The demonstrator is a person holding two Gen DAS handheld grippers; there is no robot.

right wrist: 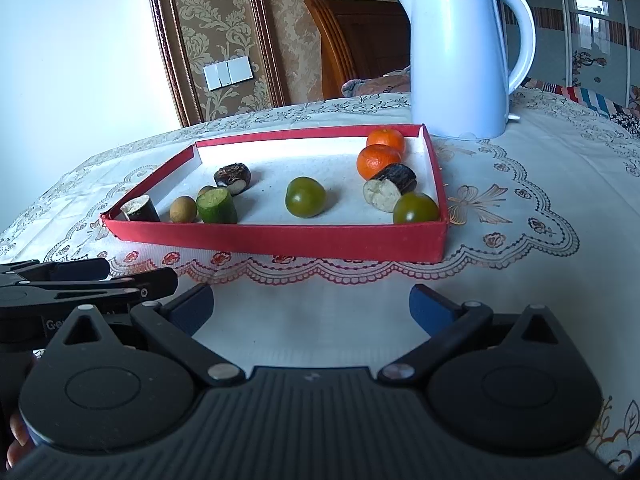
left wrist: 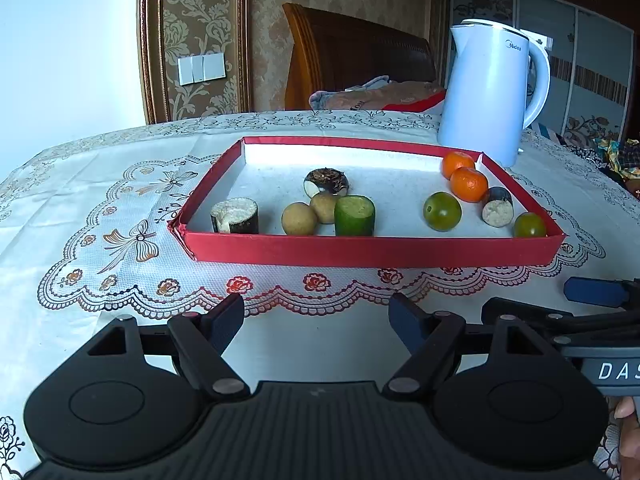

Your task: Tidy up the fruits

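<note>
A shallow red tray (left wrist: 372,250) (right wrist: 280,238) lies on the lace tablecloth. Inside it on the right are two orange tangerines (left wrist: 469,184) (right wrist: 378,162), two green tangerines (left wrist: 442,211) (right wrist: 305,197) and a dark sugarcane piece (left wrist: 498,207) (right wrist: 390,188). On the left are a green sugarcane piece (left wrist: 355,216) (right wrist: 217,205), two brown longans (left wrist: 299,219) (right wrist: 183,209), a water chestnut (left wrist: 326,182) (right wrist: 233,178) and another dark cane piece (left wrist: 235,216) (right wrist: 140,209). My left gripper (left wrist: 316,318) and right gripper (right wrist: 312,308) both stand open and empty in front of the tray, side by side.
A white electric kettle (left wrist: 490,92) (right wrist: 460,56) stands just behind the tray's right far corner. A wooden headboard (left wrist: 360,52) and bedding lie beyond the table. Bare tablecloth (left wrist: 100,208) stretches left of the tray and also right of it (right wrist: 540,200).
</note>
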